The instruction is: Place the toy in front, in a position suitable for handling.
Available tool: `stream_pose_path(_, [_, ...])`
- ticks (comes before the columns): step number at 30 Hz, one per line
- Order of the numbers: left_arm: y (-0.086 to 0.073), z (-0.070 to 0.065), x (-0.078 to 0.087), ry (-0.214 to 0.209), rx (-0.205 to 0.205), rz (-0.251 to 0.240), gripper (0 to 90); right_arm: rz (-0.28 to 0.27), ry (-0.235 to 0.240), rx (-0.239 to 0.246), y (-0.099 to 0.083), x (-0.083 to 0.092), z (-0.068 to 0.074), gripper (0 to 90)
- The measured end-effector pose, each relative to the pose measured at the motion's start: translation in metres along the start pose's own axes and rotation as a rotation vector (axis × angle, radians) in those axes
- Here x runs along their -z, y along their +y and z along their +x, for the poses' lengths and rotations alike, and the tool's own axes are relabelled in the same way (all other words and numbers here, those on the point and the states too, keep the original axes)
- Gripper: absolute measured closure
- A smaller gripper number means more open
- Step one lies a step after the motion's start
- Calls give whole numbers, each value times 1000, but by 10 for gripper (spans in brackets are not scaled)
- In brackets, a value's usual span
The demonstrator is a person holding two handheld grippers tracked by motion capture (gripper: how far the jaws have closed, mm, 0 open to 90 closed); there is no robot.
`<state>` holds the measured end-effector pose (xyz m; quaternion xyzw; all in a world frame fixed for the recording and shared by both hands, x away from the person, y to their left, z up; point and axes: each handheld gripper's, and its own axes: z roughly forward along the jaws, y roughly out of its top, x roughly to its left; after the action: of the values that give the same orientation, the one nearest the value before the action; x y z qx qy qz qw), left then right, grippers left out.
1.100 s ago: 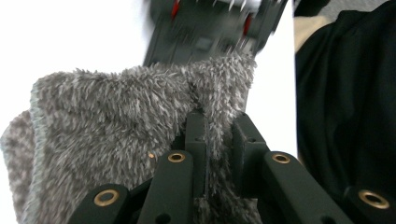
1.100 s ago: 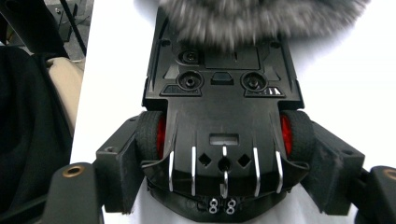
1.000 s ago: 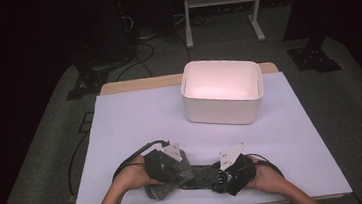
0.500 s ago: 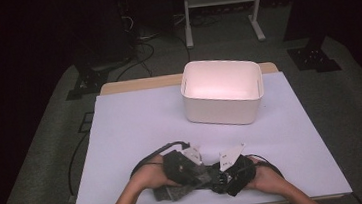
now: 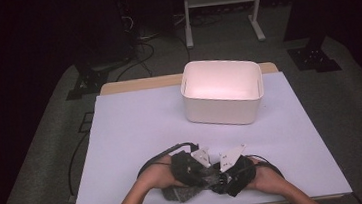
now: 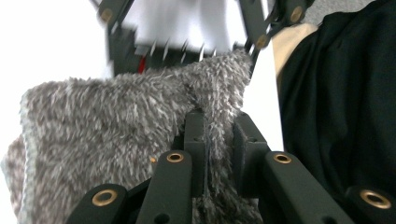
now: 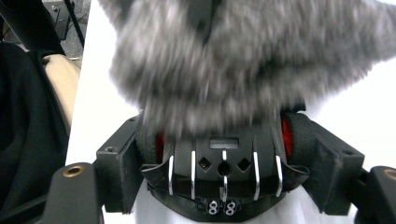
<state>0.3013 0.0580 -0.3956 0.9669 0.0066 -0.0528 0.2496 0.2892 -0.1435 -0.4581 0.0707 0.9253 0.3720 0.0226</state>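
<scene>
A grey fuzzy cloth [image 5: 180,193] lies bunched at the table's front edge between my two hands. My left gripper [image 5: 201,173] is shut on a fold of this cloth [image 6: 116,126]; in the left gripper view its jaws [image 6: 217,126] pinch the pile tightly. Facing it from the right is my right gripper [image 5: 221,176], seen head-on in the left gripper view [image 6: 187,46] with its jaws spread wide. In the right gripper view, the cloth [image 7: 224,60] hangs blurred between the spread jaws of the right gripper [image 7: 219,130], and I see no pad pressing on it.
A white rectangular bin [image 5: 222,90] stands at the back right of the white-covered table [image 5: 136,126]. Cables trail off the table's left side. A metal stand [image 5: 220,8] is on the dark floor behind. The person's dark clothing [image 6: 336,116] is close by.
My left hand has moved right with the cloth, up against the right gripper. The right hand has stayed put.
</scene>
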Motion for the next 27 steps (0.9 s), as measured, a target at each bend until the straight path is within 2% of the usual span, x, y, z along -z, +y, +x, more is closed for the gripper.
stream_pose_path(1, [0, 0, 0, 0, 0, 0, 785, -1, 0, -2, 0, 0, 0, 239])
stream_pose_path(2, [-12, 2, 8, 21, 37, 4, 785, -2, 2, -5, 0, 0, 0, 239])
stream_pose_path(3, [-12, 2, 8, 21, 37, 4, 785, -6, 4, -5, 0, 0, -1, 239])
stream_pose_path(4, [-25, 6, 16, 46, 72, 9, 784, -6, 6, -6, 0, 0, -1, 239])
stream_pose_path(7, [-40, 13, 28, 85, 115, 24, 785, -8, 12, -4, 0, 0, -2, 239])
stream_pose_path(9, [-46, 16, 34, 104, 138, 36, 784, -7, 11, -6, 0, 0, -2, 239])
stream_pose_path(11, [-47, 18, 35, 114, 142, 40, 784, -2, 6, -4, 0, 0, -1, 239])
stream_pose_path(12, [-50, 21, 40, 126, 159, 33, 784, -2, 3, 0, 0, 0, -1, 239])
stream_pose_path(14, [-50, 23, 41, 125, 165, 23, 785, 0, 3, 2, 0, 0, -1, 239])
stream_pose_path(21, [-39, 27, 32, 107, 153, 23, 784, 1, 2, 2, 0, 0, -1, 239])
stream_pose_path(24, [-19, 29, 25, 93, 111, 14, 784, 0, 3, -2, 0, 0, 0, 239])
stream_pose_path(25, [-19, 29, 25, 93, 111, 14, 784, -1, 2, -1, 0, 0, 0, 239])
stream_pose_path(27, [-3, 28, 16, 73, 76, 11, 784, -1, 0, 3, 0, -1, 0, 239])
